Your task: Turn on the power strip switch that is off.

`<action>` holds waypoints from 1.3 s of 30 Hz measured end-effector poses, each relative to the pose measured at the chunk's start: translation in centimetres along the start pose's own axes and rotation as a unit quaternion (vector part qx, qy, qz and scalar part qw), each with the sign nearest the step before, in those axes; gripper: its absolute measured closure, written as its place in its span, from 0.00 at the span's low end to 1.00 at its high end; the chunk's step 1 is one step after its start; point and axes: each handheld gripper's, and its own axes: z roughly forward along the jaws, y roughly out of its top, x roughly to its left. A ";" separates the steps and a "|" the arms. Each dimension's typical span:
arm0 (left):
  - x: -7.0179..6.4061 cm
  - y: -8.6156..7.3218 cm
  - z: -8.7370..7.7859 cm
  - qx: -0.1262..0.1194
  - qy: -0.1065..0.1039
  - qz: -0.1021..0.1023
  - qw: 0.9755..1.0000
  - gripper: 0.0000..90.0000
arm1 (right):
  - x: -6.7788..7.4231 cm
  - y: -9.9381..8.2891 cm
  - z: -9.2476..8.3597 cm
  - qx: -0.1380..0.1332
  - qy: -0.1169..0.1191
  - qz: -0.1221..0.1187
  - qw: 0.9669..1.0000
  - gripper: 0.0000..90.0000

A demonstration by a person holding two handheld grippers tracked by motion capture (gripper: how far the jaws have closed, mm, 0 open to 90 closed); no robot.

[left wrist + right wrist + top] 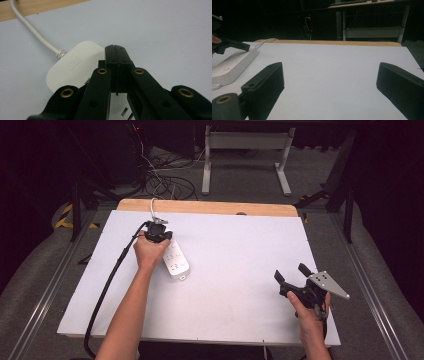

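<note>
Two grippers are at work over the white table (240, 270): the left gripper (115, 48), its jaws pressed together with nothing between them, bears its closed tip down on the cord end of the white power strip (176, 260), which lies at about ten o'clock on the table, while the right gripper (294, 273) waits with jaws spread wide and empty at about four o'clock. Judging from this, the strip is being pinned or pressed and nothing has yet been plugged in or moved, so most of the work seems left. Whether the tip touches a switch is hidden under the jaws, and the strip's cable (32, 31) runs out of view past the far edge.
</note>
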 end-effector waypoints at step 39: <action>-0.6 -6.2 -14.2 -0.286 0.027 -0.014 0.958 1.00 | 0.1 0.1 0.3 0.001 -0.002 -0.004 1.000 0.10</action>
